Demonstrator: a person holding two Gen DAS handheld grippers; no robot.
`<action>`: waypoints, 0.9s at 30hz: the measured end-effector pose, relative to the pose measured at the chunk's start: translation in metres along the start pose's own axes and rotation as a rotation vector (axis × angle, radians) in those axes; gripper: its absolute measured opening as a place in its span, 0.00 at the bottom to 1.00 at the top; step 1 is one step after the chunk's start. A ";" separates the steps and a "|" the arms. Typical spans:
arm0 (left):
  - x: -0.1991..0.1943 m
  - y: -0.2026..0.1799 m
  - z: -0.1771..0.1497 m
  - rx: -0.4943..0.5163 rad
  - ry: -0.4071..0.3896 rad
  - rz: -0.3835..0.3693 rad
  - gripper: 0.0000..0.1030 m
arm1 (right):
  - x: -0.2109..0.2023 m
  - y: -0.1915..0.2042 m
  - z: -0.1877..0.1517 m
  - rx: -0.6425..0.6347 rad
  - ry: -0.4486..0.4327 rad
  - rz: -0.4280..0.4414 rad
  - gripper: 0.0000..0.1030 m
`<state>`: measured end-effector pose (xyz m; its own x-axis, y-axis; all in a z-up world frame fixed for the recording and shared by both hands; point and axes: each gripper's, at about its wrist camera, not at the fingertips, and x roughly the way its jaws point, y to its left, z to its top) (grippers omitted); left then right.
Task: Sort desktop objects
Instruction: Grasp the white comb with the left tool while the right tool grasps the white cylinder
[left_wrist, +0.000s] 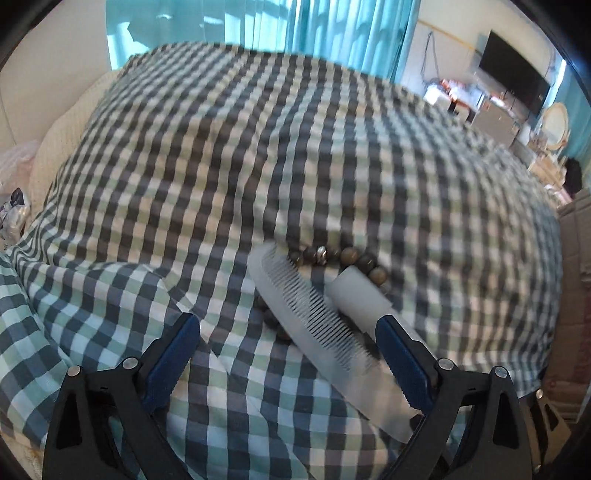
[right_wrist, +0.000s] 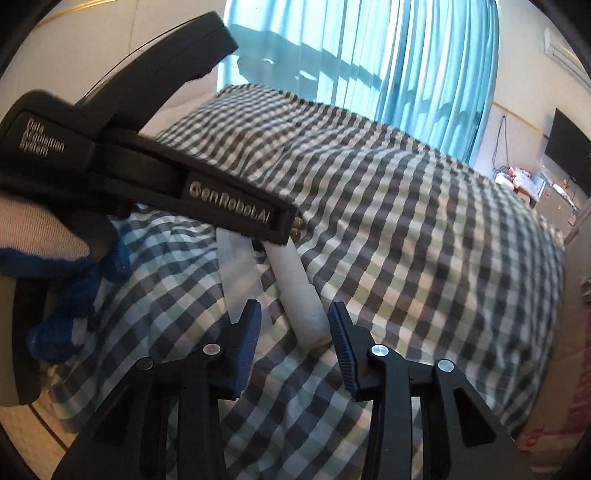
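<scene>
A white comb (left_wrist: 314, 314) lies on the checked cloth (left_wrist: 258, 166), over a bracelet of brown beads (left_wrist: 332, 255). A white cylinder (left_wrist: 360, 295) lies beside the comb, on the beads. My left gripper (left_wrist: 288, 328) is open, its jaws wide; the comb lies between them, by the right finger. In the right wrist view the white cylinder (right_wrist: 301, 291) lies between the jaws of my open right gripper (right_wrist: 295, 317), its near end level with the fingertips. The comb (right_wrist: 240, 273) is to its left. The left gripper's black body (right_wrist: 166, 177) reaches over both and hides most of the beads (right_wrist: 297, 227).
A gloved hand (right_wrist: 55, 258) holds the left gripper. Blue curtains (right_wrist: 369, 55) hang behind the covered surface. A dark screen (left_wrist: 513, 74) and a cluttered shelf (left_wrist: 480, 107) stand at the far right. A white knit cloth (left_wrist: 62, 147) lies at the left edge.
</scene>
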<state>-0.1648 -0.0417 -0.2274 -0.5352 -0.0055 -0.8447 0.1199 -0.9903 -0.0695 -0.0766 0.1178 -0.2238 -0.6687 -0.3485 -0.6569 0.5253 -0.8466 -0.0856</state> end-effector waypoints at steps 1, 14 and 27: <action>0.003 -0.001 -0.001 0.004 0.007 0.005 0.96 | 0.003 -0.005 -0.001 0.022 0.004 0.010 0.37; 0.009 -0.001 -0.006 0.003 0.018 -0.017 0.97 | -0.015 -0.027 -0.007 0.134 0.000 -0.003 0.14; -0.010 -0.023 -0.034 0.021 0.063 -0.179 0.95 | -0.080 -0.041 0.021 0.146 -0.137 -0.171 0.00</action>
<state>-0.1338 -0.0145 -0.2359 -0.4930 0.1787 -0.8515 0.0096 -0.9775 -0.2107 -0.0558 0.1724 -0.1522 -0.8116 -0.2385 -0.5333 0.3237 -0.9435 -0.0708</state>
